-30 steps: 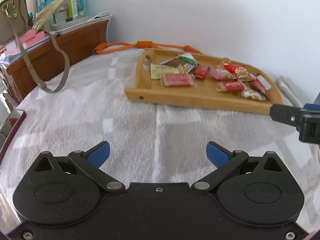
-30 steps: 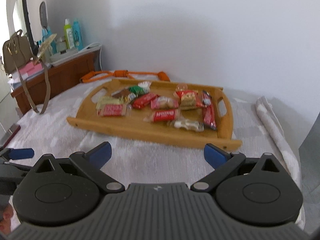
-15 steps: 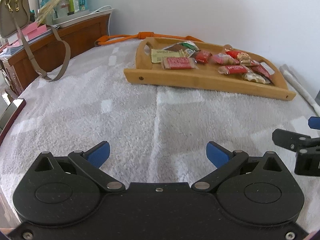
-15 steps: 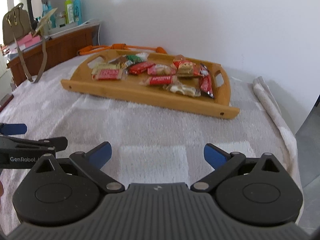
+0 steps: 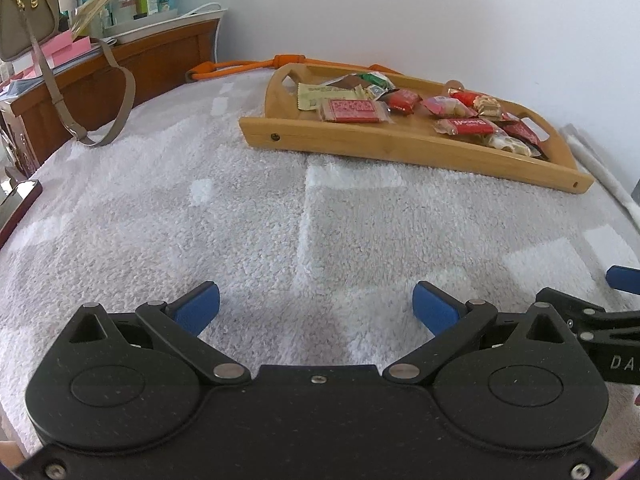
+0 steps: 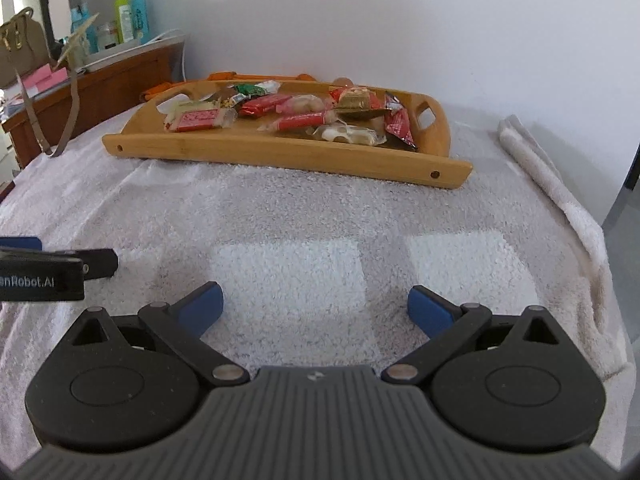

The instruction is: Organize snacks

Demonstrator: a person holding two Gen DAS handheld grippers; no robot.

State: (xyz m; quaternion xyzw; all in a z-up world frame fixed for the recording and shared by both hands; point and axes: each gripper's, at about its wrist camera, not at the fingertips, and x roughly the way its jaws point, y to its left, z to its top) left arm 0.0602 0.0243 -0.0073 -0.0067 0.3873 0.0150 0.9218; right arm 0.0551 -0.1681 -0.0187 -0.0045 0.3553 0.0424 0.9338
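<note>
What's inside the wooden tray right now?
The wooden tray holds a loose pile of wrapped snacks, mostly red wrappers, one green. They overlap, so whatever lies beneath them is hidden.

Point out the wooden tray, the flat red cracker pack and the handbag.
wooden tray (image 6: 280, 156), right wrist view, on its near side wall.
red cracker pack (image 5: 352, 111), left wrist view, middle of its top face.
handbag (image 5: 24, 28), left wrist view, on its front panel.

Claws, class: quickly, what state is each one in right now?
Left claw: open, holding nothing, above the towel.
Right claw: open, holding nothing, short of the snack tray.
</note>
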